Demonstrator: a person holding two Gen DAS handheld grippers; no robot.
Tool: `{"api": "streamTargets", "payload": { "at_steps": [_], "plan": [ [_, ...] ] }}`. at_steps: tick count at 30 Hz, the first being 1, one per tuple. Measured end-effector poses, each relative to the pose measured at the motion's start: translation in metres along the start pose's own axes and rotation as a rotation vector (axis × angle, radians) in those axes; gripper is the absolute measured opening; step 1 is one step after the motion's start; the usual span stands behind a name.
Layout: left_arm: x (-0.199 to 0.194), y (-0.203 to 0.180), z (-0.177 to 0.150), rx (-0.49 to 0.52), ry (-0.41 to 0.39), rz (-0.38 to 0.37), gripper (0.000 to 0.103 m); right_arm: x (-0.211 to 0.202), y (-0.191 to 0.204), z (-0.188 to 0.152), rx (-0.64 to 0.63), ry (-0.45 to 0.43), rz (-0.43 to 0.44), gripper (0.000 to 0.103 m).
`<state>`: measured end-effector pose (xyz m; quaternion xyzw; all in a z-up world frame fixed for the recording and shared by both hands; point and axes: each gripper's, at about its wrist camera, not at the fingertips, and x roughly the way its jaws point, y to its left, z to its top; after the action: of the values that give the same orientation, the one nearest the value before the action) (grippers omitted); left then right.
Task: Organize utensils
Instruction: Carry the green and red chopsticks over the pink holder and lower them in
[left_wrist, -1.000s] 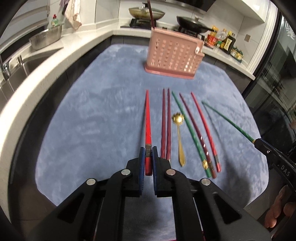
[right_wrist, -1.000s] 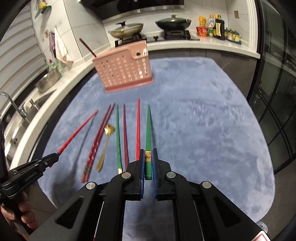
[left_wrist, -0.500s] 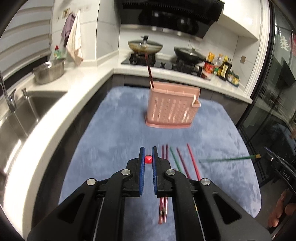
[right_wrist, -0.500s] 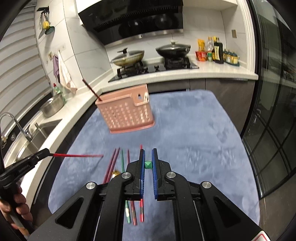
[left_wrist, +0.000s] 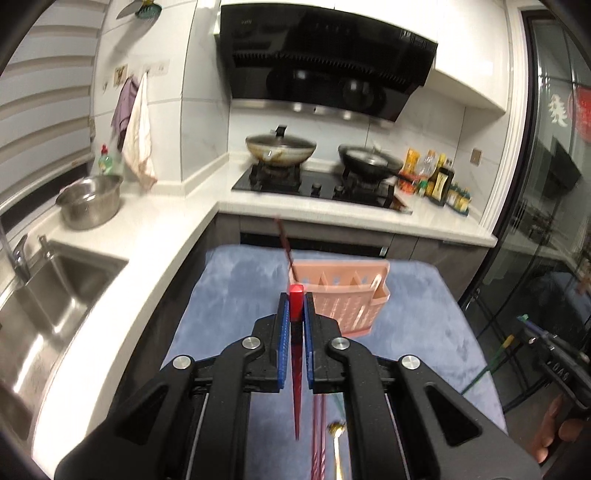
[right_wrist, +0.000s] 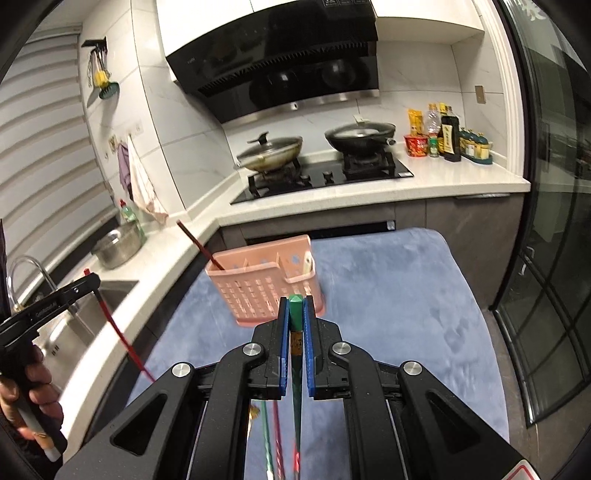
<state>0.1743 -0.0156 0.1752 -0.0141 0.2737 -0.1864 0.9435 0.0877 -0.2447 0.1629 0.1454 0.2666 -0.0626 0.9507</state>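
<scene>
Left gripper (left_wrist: 294, 314) pinches a red chopstick (left_wrist: 296, 369); right gripper (right_wrist: 295, 314) pinches a green chopstick (right_wrist: 296, 384), both hanging tip-down above the blue mat (right_wrist: 388, 295). Beyond stands the pink caddy (right_wrist: 258, 288), one dark chopstick (right_wrist: 199, 245) inside.

Two lidded pans (right_wrist: 269, 151) (right_wrist: 360, 134) on black hob (right_wrist: 325, 177). Steel pot (left_wrist: 90, 201) beside sink (left_wrist: 48, 291). Sauce bottles (right_wrist: 448, 138) on counter's right end. Cloths (left_wrist: 138, 125) hang on wall.
</scene>
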Motion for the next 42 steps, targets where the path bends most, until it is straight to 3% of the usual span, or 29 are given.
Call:
{"api": "streamTargets", "payload": {
  "at_steps": [8,13,20,25,32,42],
  "plan": [
    [0.008,-0.015,0.071,-0.005,-0.144,-0.022,0.007,0.023,0.006,0.071,0.029,-0.096,0.083,0.007],
    [0.026,-0.027,0.110,0.025,-0.230,-0.003,0.007,0.048,0.017,0.114,0.002,-0.148,0.082,0.007],
    [0.066,-0.035,0.130,0.045,-0.248,0.004,0.007,0.093,0.028,0.148,0.020,-0.168,0.111,0.007],
    [0.098,-0.030,0.125,0.032,-0.209,0.010,0.007,0.123,0.033,0.148,0.014,-0.156,0.108,0.007],
    [0.138,-0.020,0.105,0.022,-0.127,0.020,0.007,0.168,0.026,0.126,0.007,-0.066,0.095,0.007],
    [0.168,-0.011,0.084,0.002,-0.053,0.024,0.007,0.193,0.019,0.108,0.005,-0.001,0.073,0.007]
  ]
}}
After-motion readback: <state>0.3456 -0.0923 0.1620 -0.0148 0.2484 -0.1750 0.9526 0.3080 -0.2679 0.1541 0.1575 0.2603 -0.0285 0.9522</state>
